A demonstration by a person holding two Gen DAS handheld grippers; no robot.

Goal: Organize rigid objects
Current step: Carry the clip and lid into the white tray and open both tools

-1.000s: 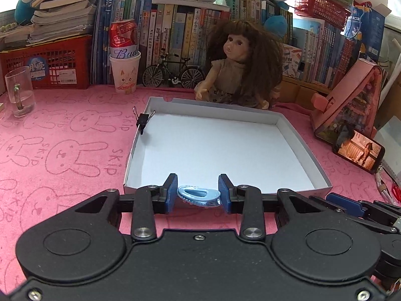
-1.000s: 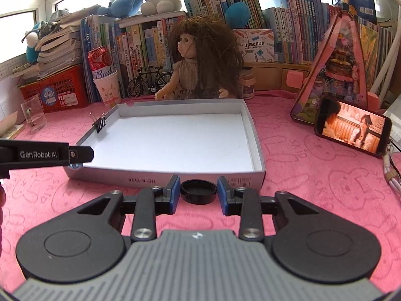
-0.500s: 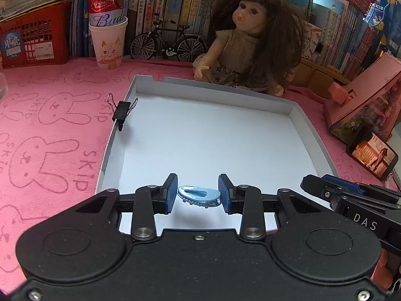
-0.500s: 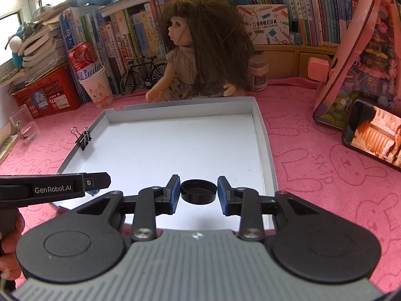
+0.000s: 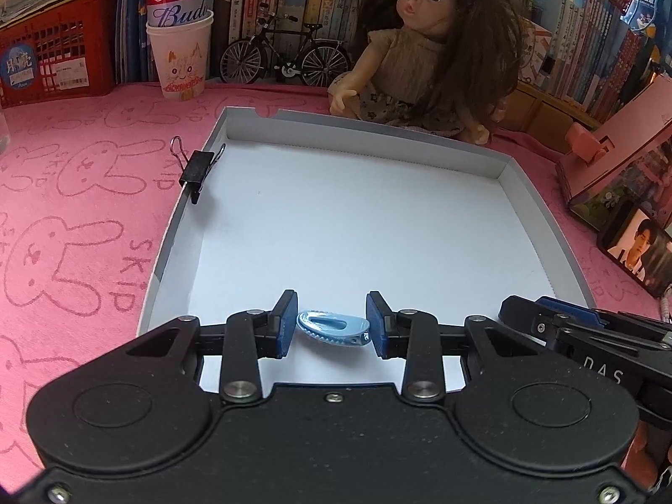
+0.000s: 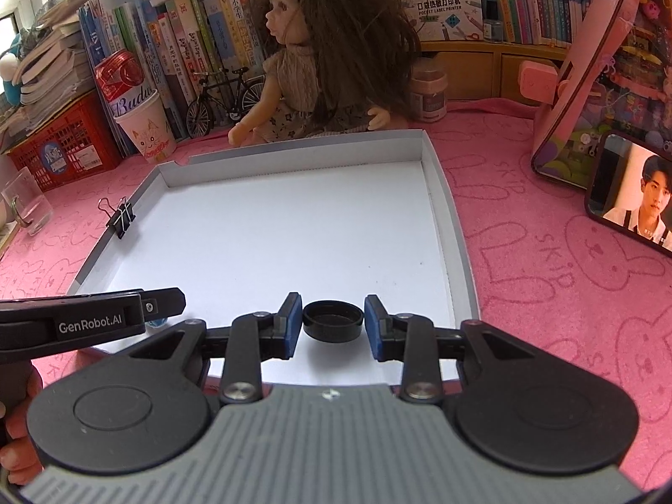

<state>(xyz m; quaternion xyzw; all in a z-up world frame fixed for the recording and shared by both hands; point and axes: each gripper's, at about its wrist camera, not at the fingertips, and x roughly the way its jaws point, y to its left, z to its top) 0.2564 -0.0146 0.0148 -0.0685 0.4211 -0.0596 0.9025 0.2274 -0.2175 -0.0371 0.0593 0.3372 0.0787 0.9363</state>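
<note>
My left gripper [image 5: 332, 323] is shut on a small light-blue nail clipper [image 5: 334, 327] and holds it over the near edge of a shallow white cardboard tray [image 5: 563, 243]. My right gripper [image 6: 333, 320] is shut on a black round cap [image 6: 333, 320] and holds it over the near right part of the same tray [image 6: 458, 248]. The right gripper's side shows at lower right in the left wrist view [image 5: 588, 336]; the left gripper's side shows at lower left in the right wrist view [image 6: 92, 323]. The tray floor is bare white.
A black binder clip [image 5: 197, 168] grips the tray's left wall. A doll [image 5: 424, 46] sits behind the tray. A paper cup with a red can [image 5: 180, 54], a model bicycle [image 5: 285, 59], a red basket [image 5: 54, 63], books, a pink toy house [image 6: 609, 67] and a phone [image 6: 634, 193] surround it.
Both grippers have moved forward over the tray's near wall, each still holding its object; the tray and doll now look closer.
</note>
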